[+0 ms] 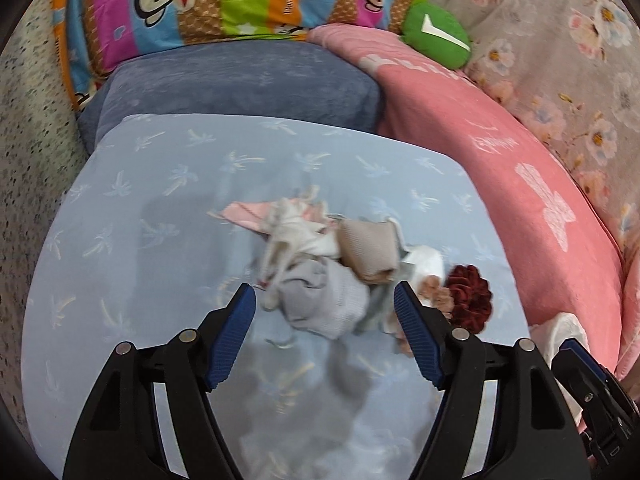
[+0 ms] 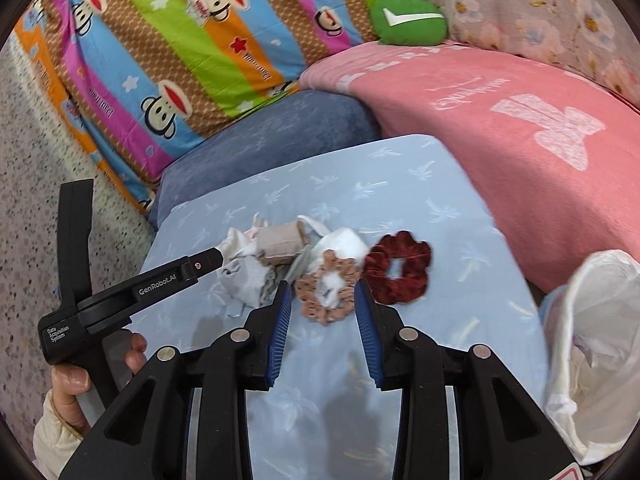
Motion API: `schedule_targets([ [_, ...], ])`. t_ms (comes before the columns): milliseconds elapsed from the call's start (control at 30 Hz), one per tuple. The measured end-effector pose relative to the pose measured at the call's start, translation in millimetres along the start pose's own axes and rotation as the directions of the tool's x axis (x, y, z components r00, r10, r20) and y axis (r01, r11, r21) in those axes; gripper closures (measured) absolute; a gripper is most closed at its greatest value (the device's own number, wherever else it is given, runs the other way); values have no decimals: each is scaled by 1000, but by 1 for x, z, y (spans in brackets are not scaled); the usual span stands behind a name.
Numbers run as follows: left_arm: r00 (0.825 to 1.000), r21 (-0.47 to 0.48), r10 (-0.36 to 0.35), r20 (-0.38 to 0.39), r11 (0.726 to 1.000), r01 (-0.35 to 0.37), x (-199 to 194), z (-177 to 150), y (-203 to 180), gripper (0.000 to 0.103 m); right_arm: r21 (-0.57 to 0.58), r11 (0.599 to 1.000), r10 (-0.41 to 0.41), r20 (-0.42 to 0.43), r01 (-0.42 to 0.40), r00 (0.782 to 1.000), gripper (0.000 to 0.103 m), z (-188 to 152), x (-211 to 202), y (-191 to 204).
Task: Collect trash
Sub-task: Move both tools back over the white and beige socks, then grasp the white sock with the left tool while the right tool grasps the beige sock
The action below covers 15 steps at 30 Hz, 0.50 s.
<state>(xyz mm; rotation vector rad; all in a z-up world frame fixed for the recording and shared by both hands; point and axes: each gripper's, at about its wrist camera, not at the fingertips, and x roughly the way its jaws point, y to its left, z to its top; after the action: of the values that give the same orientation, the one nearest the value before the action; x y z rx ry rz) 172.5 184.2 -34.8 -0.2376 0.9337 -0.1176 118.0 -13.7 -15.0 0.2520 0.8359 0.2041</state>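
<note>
Soft, feather-light scraps on the pillow (image 1: 120, 208)

Both claws empty: left claw (image 1: 325, 312) gapes wide over the grey wad (image 1: 324, 300), right claw (image 2: 322, 312) half-open at the tan scrunchie (image 2: 328, 292). I'd pinch the bunched middles.

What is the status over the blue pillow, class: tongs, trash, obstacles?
Left tongs open above grey wad. Right tongs open at pink scrunchie. Red scrunchie beside it. White bag right; nothing blocking.

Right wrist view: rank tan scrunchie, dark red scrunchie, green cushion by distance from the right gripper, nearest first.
From the right gripper:
1. tan scrunchie, just ahead, framed by the open jaws, on the light blue pillow.
2. dark red scrunchie, ahead and to the right, same pillow.
3. green cushion, far back, beyond the pink blanket.
</note>
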Motion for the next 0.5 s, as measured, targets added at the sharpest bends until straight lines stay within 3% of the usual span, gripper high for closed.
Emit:
schedule_targets([
  [233,1000,-59,-6,-20,998,5,13,10,35,35,-36,999,22,-33,-23,999,70,11,42,30],
  [500,996,-113,-75,-45,991,69,28,21,49,35,-43,999,19,-73,-22,997,70,22,91,47],
])
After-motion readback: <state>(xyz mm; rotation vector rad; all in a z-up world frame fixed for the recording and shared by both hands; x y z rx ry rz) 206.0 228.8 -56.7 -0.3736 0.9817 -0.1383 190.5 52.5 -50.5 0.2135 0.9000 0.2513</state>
